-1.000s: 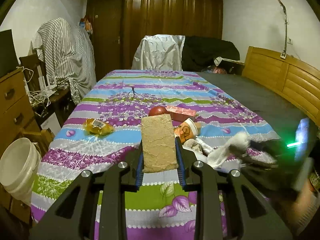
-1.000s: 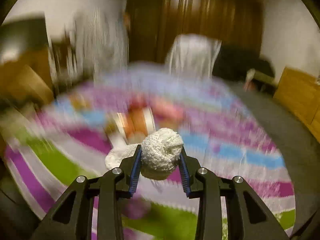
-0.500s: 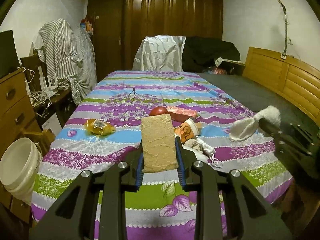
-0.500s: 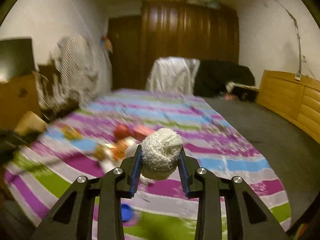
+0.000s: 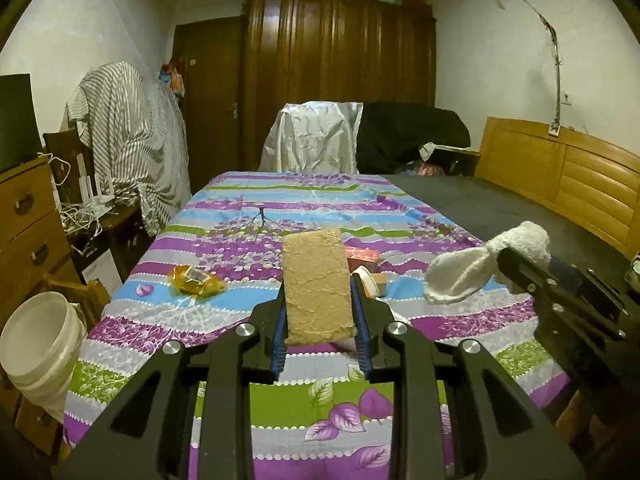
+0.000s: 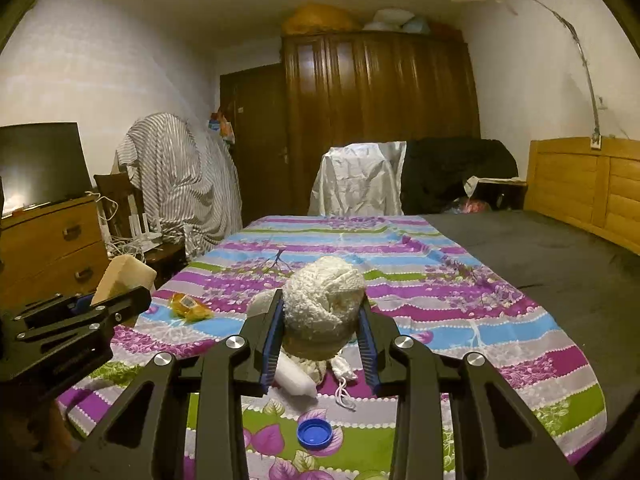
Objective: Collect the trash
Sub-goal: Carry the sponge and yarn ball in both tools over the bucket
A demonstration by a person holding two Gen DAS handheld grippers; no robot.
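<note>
I'm carrying a tan sponge (image 5: 318, 286) clamped in the left gripper (image 5: 320, 320) and a white sock (image 6: 324, 304) pinched in the right gripper (image 6: 320, 340), and I'm worrying the sock's floppy tail is snagging the leftover trash before I'm reaching the white bucket (image 5: 38, 342).

the tan sponge (image 5: 318, 286) in the left gripper (image 5: 320, 334) hides most of the paper cup (image 5: 370, 280) and the left part of the red packet (image 5: 362, 255) at its 2 o'clock. the balled white cloth (image 6: 324, 304) in the right gripper (image 6: 320, 344) covers the upper end of a white tube (image 6: 294, 378) at its 7 o'clock. the white bucket (image 5: 38, 344) is cut off by the left edge. print on the yellow wrapper (image 5: 196, 280) is too small to read.
</note>
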